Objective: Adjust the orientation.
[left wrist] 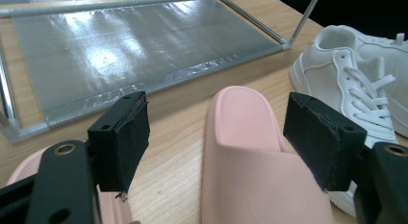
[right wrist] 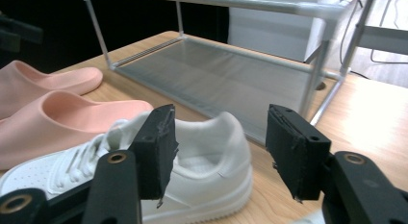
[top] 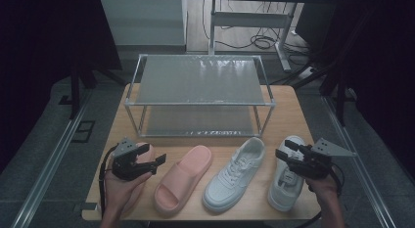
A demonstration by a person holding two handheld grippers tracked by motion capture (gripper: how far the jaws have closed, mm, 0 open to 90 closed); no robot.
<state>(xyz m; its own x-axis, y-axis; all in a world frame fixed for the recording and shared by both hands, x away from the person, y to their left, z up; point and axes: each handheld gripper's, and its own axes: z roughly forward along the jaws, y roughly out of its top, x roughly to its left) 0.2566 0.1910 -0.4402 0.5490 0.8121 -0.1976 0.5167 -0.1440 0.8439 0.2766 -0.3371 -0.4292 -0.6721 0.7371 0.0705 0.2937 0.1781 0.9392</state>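
Lying in a row along the desk point(top: 288, 103) front: two pink slides and two white sneakers. Left tool point(top: 155, 161) hovering released, jaws wide, over the left slide point(top: 147, 150), mostly hidden beneath hand and tool, beside the right slide point(top: 183, 178). Right tool point(top: 281, 155) hanging released above the right sneaker point(top: 285, 181), partly covered; left sneaker point(top: 234, 174) lying clear. Standing behind, one two-tier metal shoe rack point(top: 200, 81).
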